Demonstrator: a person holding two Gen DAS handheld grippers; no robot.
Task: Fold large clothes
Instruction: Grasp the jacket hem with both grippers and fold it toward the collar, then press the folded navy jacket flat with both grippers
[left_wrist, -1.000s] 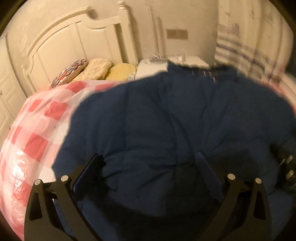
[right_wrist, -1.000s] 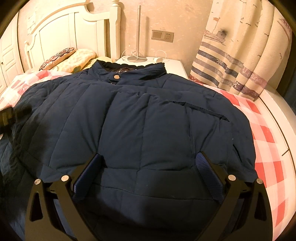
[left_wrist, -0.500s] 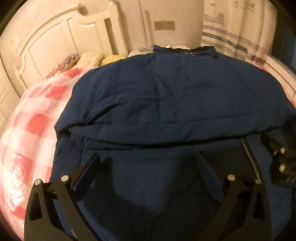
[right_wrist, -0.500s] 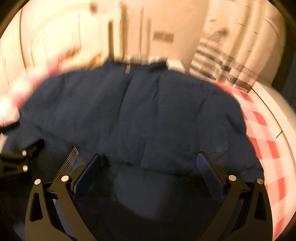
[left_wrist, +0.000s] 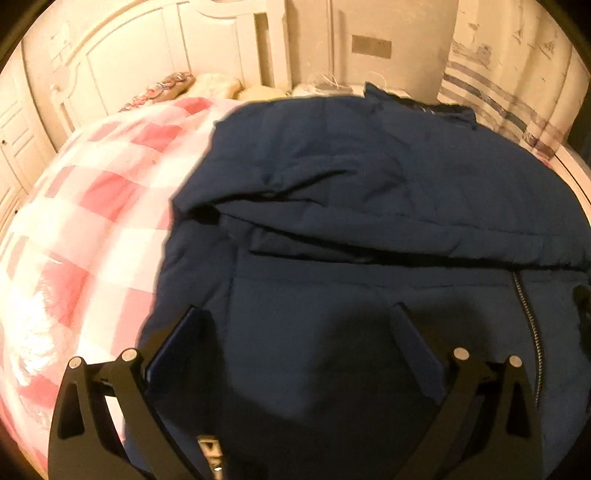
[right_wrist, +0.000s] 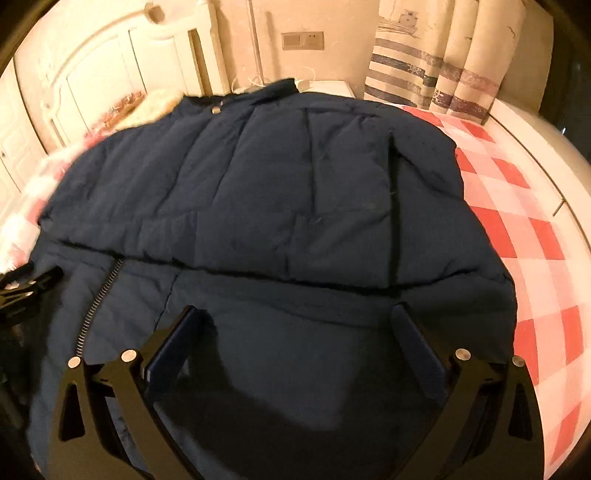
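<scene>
A large navy quilted jacket (left_wrist: 369, 192) lies on the bed, its upper part folded down over the lower part, so a folded edge runs across the middle. It also shows in the right wrist view (right_wrist: 277, 192), with its collar at the far end and a zipper (right_wrist: 99, 291) on the lower layer. My left gripper (left_wrist: 299, 325) is open and empty above the lower part of the jacket. My right gripper (right_wrist: 295, 325) is open and empty above the jacket's near part. The left gripper's tip (right_wrist: 22, 291) shows at the left edge of the right wrist view.
The bed has a red and white checked cover (left_wrist: 85, 206) (right_wrist: 517, 229). A white headboard (left_wrist: 147, 62) and pillows (left_wrist: 207, 83) are at the far end. A nightstand (right_wrist: 328, 86) and a striped curtain (right_wrist: 436, 74) stand at the far right.
Both grippers have drawn back toward me from the jacket. The folded edge now lies farther from the fingers, and the lower layer with its zipper shows.
</scene>
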